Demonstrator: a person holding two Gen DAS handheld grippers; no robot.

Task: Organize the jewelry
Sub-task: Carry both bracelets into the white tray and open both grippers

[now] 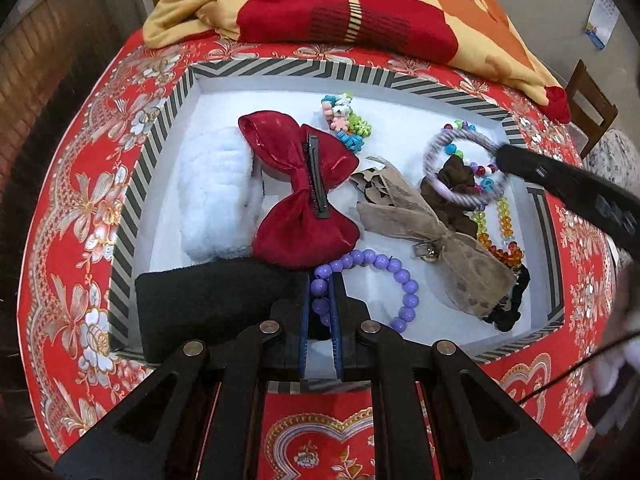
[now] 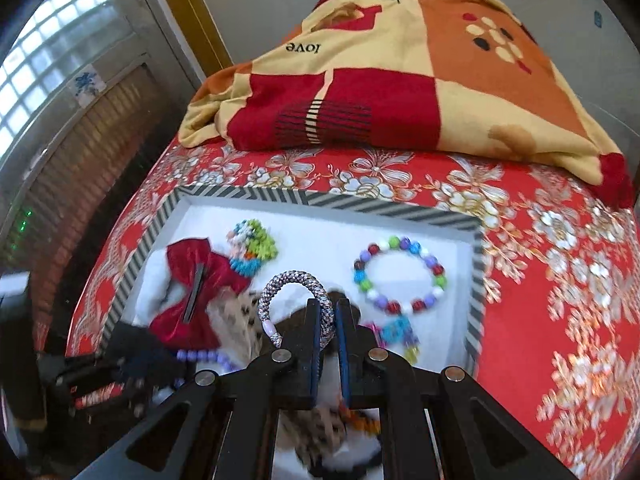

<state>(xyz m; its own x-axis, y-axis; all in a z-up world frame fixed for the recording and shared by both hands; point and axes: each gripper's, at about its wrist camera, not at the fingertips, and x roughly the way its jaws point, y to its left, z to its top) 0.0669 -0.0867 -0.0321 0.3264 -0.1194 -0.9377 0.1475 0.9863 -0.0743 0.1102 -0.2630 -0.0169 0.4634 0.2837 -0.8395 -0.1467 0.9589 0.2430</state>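
A window [image 2: 52, 68] and slatted panel stand at the left, beside a red floral bedspread [image 2: 560, 300] bearing a folded blanket [image 2: 400, 92]. On it sits a striped-rimmed tray [image 1: 132, 216] of hair accessories, where the left gripper [image 1: 320, 312] pinches a purple bead bracelet [image 1: 384, 268]. Farther right, the right gripper [image 2: 328, 320] clamps a braided grey ring [image 2: 296, 280].

2 close downward wrist views, shared striped tray [image 1: 160, 136]

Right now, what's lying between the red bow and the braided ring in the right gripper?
A tan spotted fabric bow lies between the red bow and the braided ring, seen in the left wrist view.
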